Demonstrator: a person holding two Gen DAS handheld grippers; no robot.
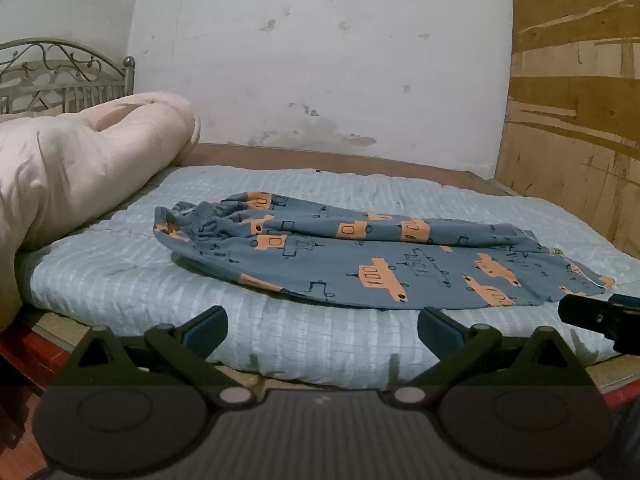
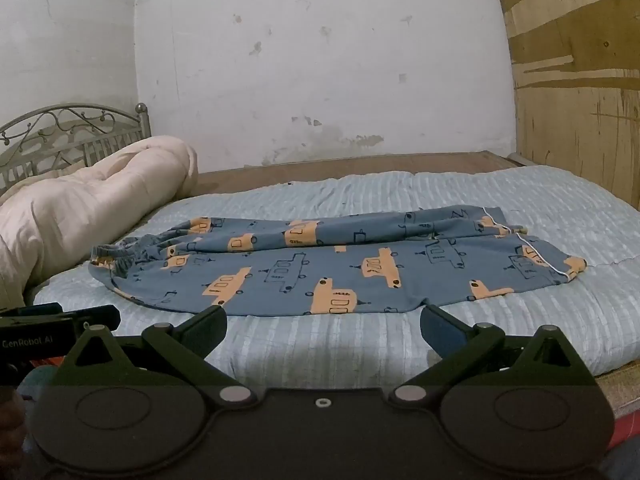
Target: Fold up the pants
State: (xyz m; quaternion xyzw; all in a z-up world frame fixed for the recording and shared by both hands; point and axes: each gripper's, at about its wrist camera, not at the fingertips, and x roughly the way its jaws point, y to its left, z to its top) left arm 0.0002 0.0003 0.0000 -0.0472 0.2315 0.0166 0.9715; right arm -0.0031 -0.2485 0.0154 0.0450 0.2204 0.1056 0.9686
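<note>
Blue pants (image 1: 360,256) with orange vehicle prints lie spread on the light blue quilt (image 1: 120,280), waistband to the left, leg cuffs to the right. They also show in the right wrist view (image 2: 340,268), with the white-piped cuffs at the right. My left gripper (image 1: 322,330) is open and empty, a little short of the pants' near edge. My right gripper (image 2: 324,328) is open and empty, its fingertips close to the near edge. The right gripper's tip (image 1: 592,316) shows at the right of the left view; the left gripper's body (image 2: 60,320) shows at the left of the right view.
A rolled pale pink duvet (image 1: 80,168) lies on the left of the bed before a metal headboard (image 1: 68,76). A white wall stands behind, a plywood panel (image 1: 580,100) to the right. The quilt's front edge (image 2: 360,372) lies just under the fingers.
</note>
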